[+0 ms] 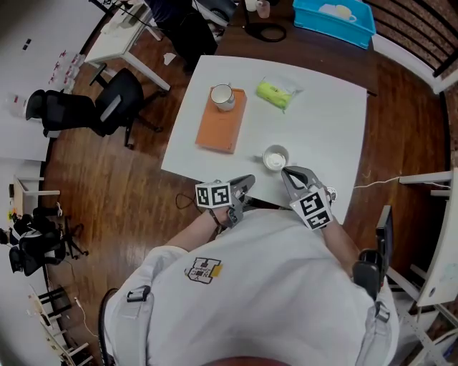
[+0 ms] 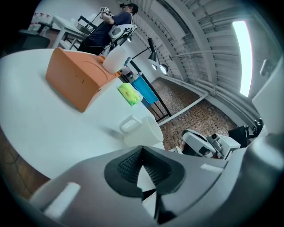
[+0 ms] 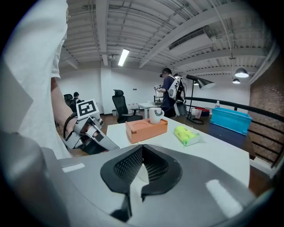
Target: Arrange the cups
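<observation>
Left gripper (image 1: 247,184) and right gripper (image 1: 288,172), both closed, hover at the near edge of the white tabletop (image 1: 329,121); wooden floor (image 1: 129,186) surrounds it.

White table (image 1: 322,136) — on it an orange block (image 1: 222,127), a green packet (image 1: 278,93), a white cup (image 1: 275,159).

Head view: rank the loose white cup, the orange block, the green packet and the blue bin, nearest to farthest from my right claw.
1. The loose white cup: on the table, just off the tip of the right claw.
2. The green packet and the orange block: too close to call; packet ahead, block ahead-left.
3. The blue bin: beyond the white table's far edge.
</observation>
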Demonstrator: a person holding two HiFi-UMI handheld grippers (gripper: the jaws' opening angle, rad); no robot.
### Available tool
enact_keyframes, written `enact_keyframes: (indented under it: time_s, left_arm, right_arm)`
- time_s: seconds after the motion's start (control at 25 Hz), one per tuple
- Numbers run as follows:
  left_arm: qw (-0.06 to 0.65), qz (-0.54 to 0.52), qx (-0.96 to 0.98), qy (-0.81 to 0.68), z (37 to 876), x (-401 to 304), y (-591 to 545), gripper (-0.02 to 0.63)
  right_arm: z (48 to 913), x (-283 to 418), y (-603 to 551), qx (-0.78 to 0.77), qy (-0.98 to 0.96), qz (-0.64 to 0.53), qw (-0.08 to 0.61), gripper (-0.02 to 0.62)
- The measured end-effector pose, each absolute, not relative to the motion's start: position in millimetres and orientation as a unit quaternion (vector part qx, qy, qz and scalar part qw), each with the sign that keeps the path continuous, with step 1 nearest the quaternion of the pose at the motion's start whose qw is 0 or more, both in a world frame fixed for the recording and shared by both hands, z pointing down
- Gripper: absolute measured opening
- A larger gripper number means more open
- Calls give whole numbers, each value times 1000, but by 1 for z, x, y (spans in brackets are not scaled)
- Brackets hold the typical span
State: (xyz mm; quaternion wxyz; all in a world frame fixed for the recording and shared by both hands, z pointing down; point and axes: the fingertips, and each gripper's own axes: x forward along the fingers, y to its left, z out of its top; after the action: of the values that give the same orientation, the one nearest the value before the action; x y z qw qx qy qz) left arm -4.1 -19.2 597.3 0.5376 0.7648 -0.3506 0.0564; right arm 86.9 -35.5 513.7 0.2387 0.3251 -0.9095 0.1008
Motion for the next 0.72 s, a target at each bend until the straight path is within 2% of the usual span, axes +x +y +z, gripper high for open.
enact_keyframes:
  time_s: [0.64,0.72]
  left_arm:
    - [535,58,756,-373,596,-12,-17,1]
    - [528,65,758,-378,598,-16,-20,1]
  right_arm:
    - [529,101,-48,359,-898,109,231,2]
    - [534,106,-57,364,-895,108,236,17]
